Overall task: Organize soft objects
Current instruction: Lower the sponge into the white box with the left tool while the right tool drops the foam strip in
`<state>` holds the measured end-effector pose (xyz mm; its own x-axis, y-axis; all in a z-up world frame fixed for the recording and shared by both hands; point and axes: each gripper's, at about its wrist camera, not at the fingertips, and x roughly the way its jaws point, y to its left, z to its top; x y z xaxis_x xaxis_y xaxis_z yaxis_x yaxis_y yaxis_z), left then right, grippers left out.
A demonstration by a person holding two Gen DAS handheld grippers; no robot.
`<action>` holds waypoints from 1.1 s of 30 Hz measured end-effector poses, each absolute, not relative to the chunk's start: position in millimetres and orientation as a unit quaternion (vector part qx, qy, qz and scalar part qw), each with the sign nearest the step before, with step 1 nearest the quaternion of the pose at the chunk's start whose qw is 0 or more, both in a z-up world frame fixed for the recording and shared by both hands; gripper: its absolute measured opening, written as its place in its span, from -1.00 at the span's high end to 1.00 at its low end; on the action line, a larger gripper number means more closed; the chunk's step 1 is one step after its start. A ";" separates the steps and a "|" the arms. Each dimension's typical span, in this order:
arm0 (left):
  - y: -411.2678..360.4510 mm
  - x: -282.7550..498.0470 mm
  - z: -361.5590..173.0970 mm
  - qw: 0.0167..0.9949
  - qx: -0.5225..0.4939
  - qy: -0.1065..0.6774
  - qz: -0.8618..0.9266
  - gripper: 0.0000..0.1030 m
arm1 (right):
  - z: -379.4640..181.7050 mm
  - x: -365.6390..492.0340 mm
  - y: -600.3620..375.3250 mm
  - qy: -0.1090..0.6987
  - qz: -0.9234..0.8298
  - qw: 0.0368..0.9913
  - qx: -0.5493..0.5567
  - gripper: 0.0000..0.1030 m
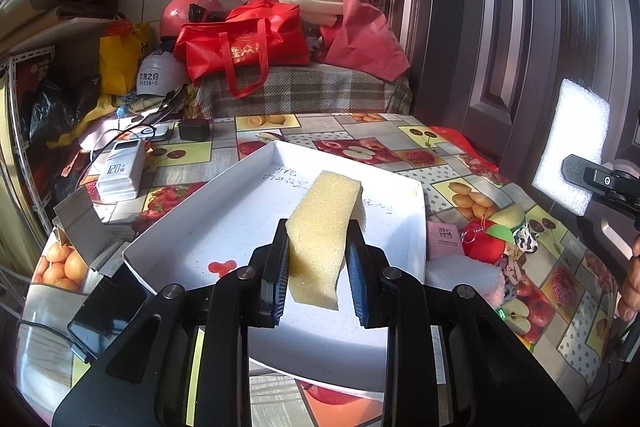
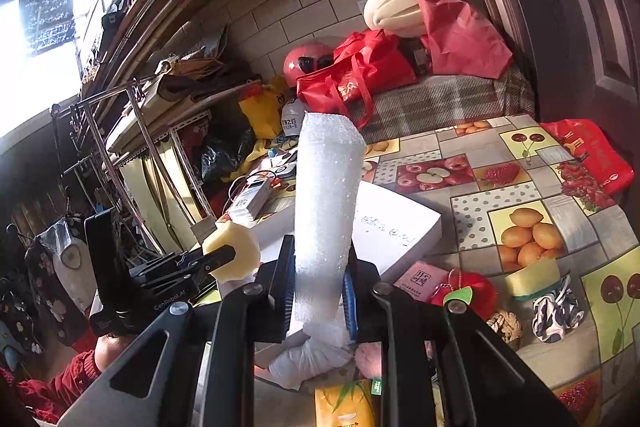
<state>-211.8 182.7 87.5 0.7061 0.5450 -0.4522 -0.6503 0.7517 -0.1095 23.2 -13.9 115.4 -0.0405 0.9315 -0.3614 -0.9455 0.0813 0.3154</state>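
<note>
Cluttered storage fills the background: red bags and a helmet on a plaid-covered bench against a tiled wall, with a fruit-patterned surface (image 1: 460, 163) in front. On that surface sits a shallow white tray (image 1: 416, 227), empty apart from some handwriting on its floor.

Both hands are loaded and held in the air, so the step in hand looks like the carry toward the tray. The left gripper (image 1: 316, 259) is closed on a yellow sponge block (image 1: 320, 223), which stands upright between the jaws above the tray's near half. The right gripper (image 2: 320, 291) pinches a white foam strip (image 2: 326, 203) low down; the strip rises tall and leans slightly, hanging above the tray's right corner.

More soft things wait on the surface beside the tray: a red plush apple (image 1: 482, 243), a yellow-green sponge (image 2: 532, 277), a patterned cloth pouch (image 2: 556, 307) and a white foam lump (image 1: 464, 273).

The next move probably calls for lowering the sponge block to the tray floor and opening the jaws there, then bringing the foam strip down beside it. The strip is long and floppy, so it would do better laid flat than dropped on end.
</note>
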 end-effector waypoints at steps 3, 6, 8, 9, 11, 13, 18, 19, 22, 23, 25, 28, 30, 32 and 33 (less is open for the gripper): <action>186.2 -209.5 86.2 0.913 -0.134 0.201 0.330 0.51 | 116.1 20.8 -7.7 0.247 0.679 0.691 -0.018 0.63; 193.4 -204.0 85.3 0.911 -0.134 0.202 0.335 0.51 | 115.8 17.8 0.2 0.249 0.680 0.689 -0.023 0.63; 201.9 -194.9 83.6 0.907 -0.134 0.199 0.346 0.51 | 114.0 16.4 8.2 0.255 0.680 0.687 -0.027 0.63; 208.2 -189.9 82.0 0.903 -0.134 0.199 0.355 0.51 | 112.8 15.7 13.0 0.259 0.680 0.686 -0.029 0.63; 221.4 -177.9 76.7 0.896 -0.132 0.201 0.373 0.51 | 110.0 13.3 22.9 0.267 0.679 0.683 -0.034 0.63; 233.6 -170.7 69.0 0.890 -0.139 0.204 0.382 0.51 | 107.4 9.9 32.2 0.269 0.678 0.682 -0.045 0.63; 247.6 -170.3 50.5 0.881 -0.152 0.222 0.388 0.51 | 95.5 0.2 59.9 0.280 0.671 0.681 -0.081 0.63; 249.7 -171.9 49.5 0.880 -0.155 0.221 0.389 0.51 | 91.6 -1.2 67.6 0.286 0.669 0.680 -0.089 0.63; 256.7 -175.9 47.8 0.876 -0.169 0.219 0.394 0.50 | 75.2 -8.4 91.5 0.306 0.662 0.674 -0.116 0.63; 258.9 -177.0 46.7 0.875 -0.172 0.219 0.396 0.50 | 69.5 -10.3 99.4 0.314 0.660 0.672 -0.125 0.63; 262.4 -179.4 44.1 0.869 -0.181 0.220 0.404 0.49 | 59.1 -14.6 111.8 0.327 0.658 0.664 -0.139 0.62; 266.3 -185.8 41.3 0.864 -0.194 0.210 0.415 0.29 | 51.0 -20.0 121.3 0.334 0.655 0.660 -0.154 0.61; 268.1 -189.6 41.0 0.859 -0.197 0.202 0.427 -0.58 | 52.0 -20.2 117.7 0.327 0.652 0.668 -0.147 0.17; 268.8 -195.8 43.2 0.856 -0.198 0.186 0.439 -0.96 | 56.2 -17.6 111.1 0.319 0.652 0.676 -0.131 -0.64; 268.1 -198.6 44.7 0.855 -0.198 0.178 0.444 -0.97 | 59.2 -15.8 107.6 0.314 0.653 0.679 -0.119 -0.78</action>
<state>-198.6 268.1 44.7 0.5418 0.6900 -0.4799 -0.8306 0.5268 -0.1803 -15.8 107.6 59.2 -0.0505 0.8118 -0.5817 -0.9615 0.1181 0.2482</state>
